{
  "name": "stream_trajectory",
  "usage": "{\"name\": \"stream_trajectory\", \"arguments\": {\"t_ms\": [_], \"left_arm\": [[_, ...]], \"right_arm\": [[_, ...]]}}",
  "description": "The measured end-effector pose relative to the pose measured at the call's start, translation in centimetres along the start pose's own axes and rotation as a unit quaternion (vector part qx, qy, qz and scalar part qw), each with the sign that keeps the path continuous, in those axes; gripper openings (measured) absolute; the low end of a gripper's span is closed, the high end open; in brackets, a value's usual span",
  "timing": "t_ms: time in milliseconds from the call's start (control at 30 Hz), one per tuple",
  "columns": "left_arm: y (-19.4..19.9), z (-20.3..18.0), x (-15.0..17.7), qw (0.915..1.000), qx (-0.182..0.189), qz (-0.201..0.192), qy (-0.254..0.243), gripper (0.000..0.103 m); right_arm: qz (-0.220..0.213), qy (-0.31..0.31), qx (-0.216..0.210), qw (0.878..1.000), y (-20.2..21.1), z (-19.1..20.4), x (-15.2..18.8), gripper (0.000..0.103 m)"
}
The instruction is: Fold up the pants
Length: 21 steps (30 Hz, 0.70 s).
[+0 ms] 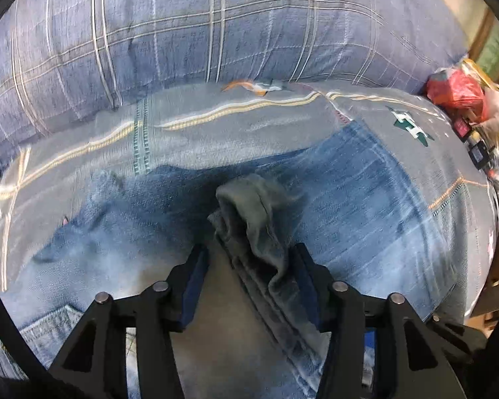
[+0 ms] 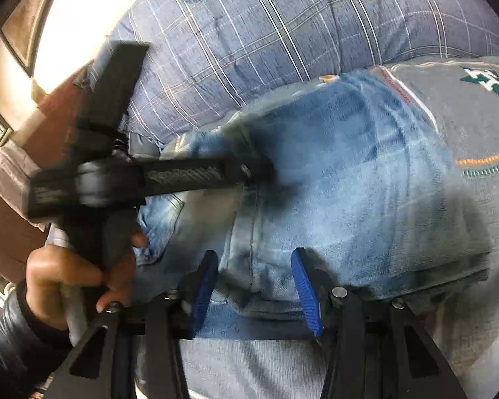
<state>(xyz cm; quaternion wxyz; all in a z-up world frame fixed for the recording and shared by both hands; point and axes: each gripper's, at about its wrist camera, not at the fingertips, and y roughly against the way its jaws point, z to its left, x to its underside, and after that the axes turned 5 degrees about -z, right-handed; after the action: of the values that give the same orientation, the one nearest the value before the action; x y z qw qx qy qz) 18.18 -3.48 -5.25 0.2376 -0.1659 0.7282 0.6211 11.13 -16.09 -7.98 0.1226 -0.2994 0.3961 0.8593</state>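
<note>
Jeans: one pair (image 1: pixel 366 199), spread on my grey bedspread (image 1: pixel 216 123)
Grippers: two; my left gripper (image 1: pixel 249 266) pinched a bunched hem (image 1: pixel 252 212); my right gripper (image 2: pixel 254 276) stood open over denim
Pillows: one, plaid (image 1: pixel 183 26), behind

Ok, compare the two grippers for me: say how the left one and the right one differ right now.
The left gripper has a bunched fold of the jeans between its fingers; the right gripper has flatter denim between its own. The left's pads look dark navy in shadow; the right's are bright blue. Whether either is pressing on the cloth is unclear. Both are black two-finger tools, jaws partly apart, over the same jeans.
</note>
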Motion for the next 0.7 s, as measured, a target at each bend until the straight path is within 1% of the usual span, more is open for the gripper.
{"name": "stream_trajectory", "arguments": {"t_ms": [33, 67, 133, 200, 267, 300, 333, 367, 400, 467, 533, 633, 700], "left_arm": [[0.1, -0.2, -0.1, 1.0000, -0.003, -0.001, -0.003, 0.055], [0.3, -0.2, -0.2, 1.0000, 0.004, 0.004, 0.000, 0.055], [0.9, 0.2, -0.3, 0.9993, 0.030, 0.013, 0.018, 0.055], [2.7, 1.0, -0.2, 0.9990, 0.037, 0.001, 0.026, 0.055], [4.7, 1.9, 0.5, 0.9990, 0.037, -0.013, 0.021, 0.055], [5.8, 2.7, 0.9, 0.9991, 0.033, -0.019, 0.020, 0.055], [6.7, 3.5, 1.4, 0.9991, 0.030, -0.023, 0.021, 0.058], [7.9, 4.6, 2.0, 0.9989, 0.027, -0.029, 0.024, 0.061], [8.8, 5.7, 2.7, 0.9988, 0.024, -0.033, 0.026, 0.066], [11.2, 7.9, 4.3, 0.9985, 0.010, -0.045, 0.031, 0.067], [12.5, 9.9, 5.4, 0.9979, -0.007, -0.051, 0.039, 0.067], [14.2, 12.9, 7.3, 0.9967, -0.034, -0.050, 0.054, 0.067], [14.4, 14.3, 8.1, 0.9957, -0.049, -0.049, 0.061, 0.067]], "right_arm": [[0.003, 0.002, 0.002, 1.000, 0.1, 0.1, -0.1, 0.049], [0.005, 0.000, 0.003, 1.000, 0.2, 0.2, -0.2, 0.049], [0.005, -0.003, 0.002, 1.000, 0.2, 0.4, -0.3, 0.049], [0.003, -0.003, 0.004, 1.000, 0.5, 0.6, -0.6, 0.049], [0.000, 0.003, 0.009, 1.000, 1.0, 1.0, -0.4, 0.049], [-0.005, 0.009, 0.014, 1.000, 1.4, 1.5, -0.5, 0.051], [-0.010, 0.015, 0.017, 1.000, 1.6, 1.8, -0.5, 0.053], [-0.016, 0.024, 0.023, 0.999, 1.9, 2.4, -0.4, 0.059], [-0.020, 0.034, 0.028, 0.999, 2.1, 3.0, -0.3, 0.064], [-0.025, 0.060, 0.034, 0.997, 2.4, 4.7, -0.1, 0.064], [-0.028, 0.081, 0.035, 0.996, 2.0, 6.4, 0.0, 0.064], [-0.023, 0.107, 0.021, 0.994, 1.3, 9.1, 0.5, 0.064], [-0.013, 0.129, 0.013, 0.992, 0.0, 11.3, 0.9, 0.066]]}}
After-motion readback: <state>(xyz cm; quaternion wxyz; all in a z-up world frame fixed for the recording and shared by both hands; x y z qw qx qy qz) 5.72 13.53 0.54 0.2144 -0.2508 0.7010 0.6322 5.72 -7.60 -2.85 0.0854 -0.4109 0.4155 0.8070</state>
